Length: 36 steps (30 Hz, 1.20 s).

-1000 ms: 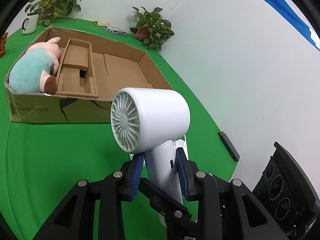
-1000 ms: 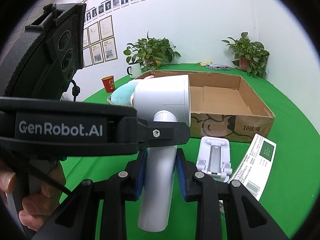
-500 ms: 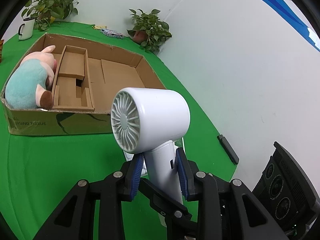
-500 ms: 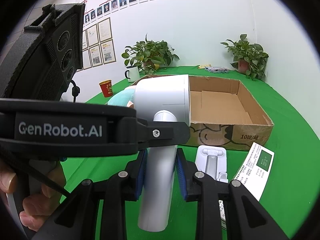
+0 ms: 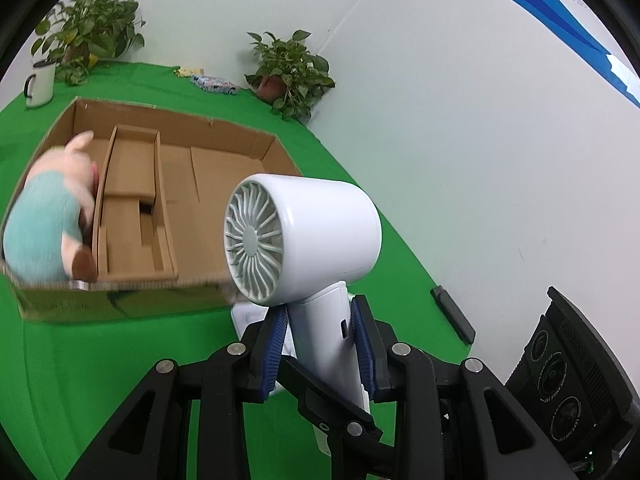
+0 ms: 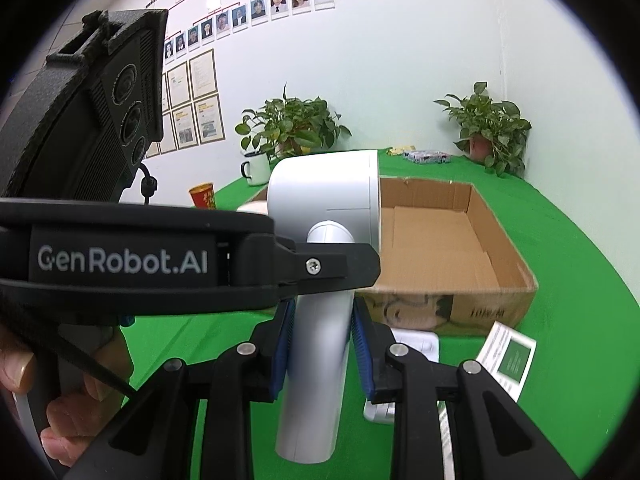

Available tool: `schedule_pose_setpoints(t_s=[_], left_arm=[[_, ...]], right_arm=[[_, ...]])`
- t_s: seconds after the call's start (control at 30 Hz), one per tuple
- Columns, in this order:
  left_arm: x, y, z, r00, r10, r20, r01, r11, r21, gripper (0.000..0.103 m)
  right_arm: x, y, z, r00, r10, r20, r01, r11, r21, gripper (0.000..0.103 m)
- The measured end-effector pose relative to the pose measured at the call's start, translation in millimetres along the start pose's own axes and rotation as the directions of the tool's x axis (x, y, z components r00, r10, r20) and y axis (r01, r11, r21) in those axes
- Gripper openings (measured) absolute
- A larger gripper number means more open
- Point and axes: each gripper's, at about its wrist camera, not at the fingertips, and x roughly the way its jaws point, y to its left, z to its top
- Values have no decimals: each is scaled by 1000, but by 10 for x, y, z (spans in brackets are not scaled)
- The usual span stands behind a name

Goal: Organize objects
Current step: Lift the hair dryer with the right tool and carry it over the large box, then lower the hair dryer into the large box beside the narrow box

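A white hair dryer (image 5: 312, 236) hangs above the green table, its grille turned to the left in the left wrist view. My left gripper (image 5: 320, 332) is shut on its handle, blue pads (image 5: 280, 332) pressing both sides. My right gripper (image 6: 323, 340) is shut on the same handle (image 6: 320, 360), just below the left gripper's finger (image 6: 312, 268), which crosses the right wrist view. The dryer's head (image 6: 324, 196) stands before the open cardboard box (image 6: 496, 240). In the box's left end (image 5: 180, 124) lies a teal and pink plush toy (image 5: 44, 224) beside cardboard dividers (image 5: 132, 184).
A white stand (image 6: 416, 344) and a printed leaflet (image 6: 508, 356) lie on the green cloth in front of the box. A black bar (image 5: 452, 314) lies by the wall. A mug (image 6: 256, 168), a red cup (image 6: 204, 196) and potted plants (image 6: 492, 128) stand behind. A hand (image 6: 80, 420) holds the left gripper.
Both grippers have risen with the hair dryer held between them. The box and the stand now sit lower in both views, and more of the box's floor shows.
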Motion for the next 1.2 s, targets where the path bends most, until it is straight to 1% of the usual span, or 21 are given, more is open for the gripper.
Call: schedule_pose_setpoints(t_s=[0.13,0.33,0.43,0.6,0.67,0.87,0.97,1.1,1.2], left_arm=[[44,-59,235,1000,-2,6,2,1000,26,30],[254,111,548,999,-33,-2,33,999,-12,30],[344,200,669,1000,-21,-7,21,1000,-20,30],[555,434,877,999,7,-48,-9,999,-47,30],[659,535,935,997,20,-70,-24,998,-61,30],[995,891,1068,991,22,-135,-38,992,-118,30],[1152,1040,1135,986,37,-161,-59,989,-133,30],[1339,1244,1186,981,39,-191,-71,984,-161,30],[1440,1389,1187,977,53,-209,-92,979,-183,32]], right_arm=[[63,-84,177,1000,-7,7,7,1000,3,27],[318,-177,388,999,-38,-37,38,999,-17,27],[476,-218,475,998,-27,-65,26,1000,-18,27],[745,-299,542,994,3,-111,-2,1000,5,27],[880,-348,557,989,18,-146,-15,1000,24,27],[1240,-466,575,971,39,-234,-23,997,72,27],[1386,-530,588,964,56,-260,-31,994,102,27],[1580,-574,570,952,72,-298,-34,991,129,27],[1673,-625,543,939,110,-325,-54,983,177,27]])
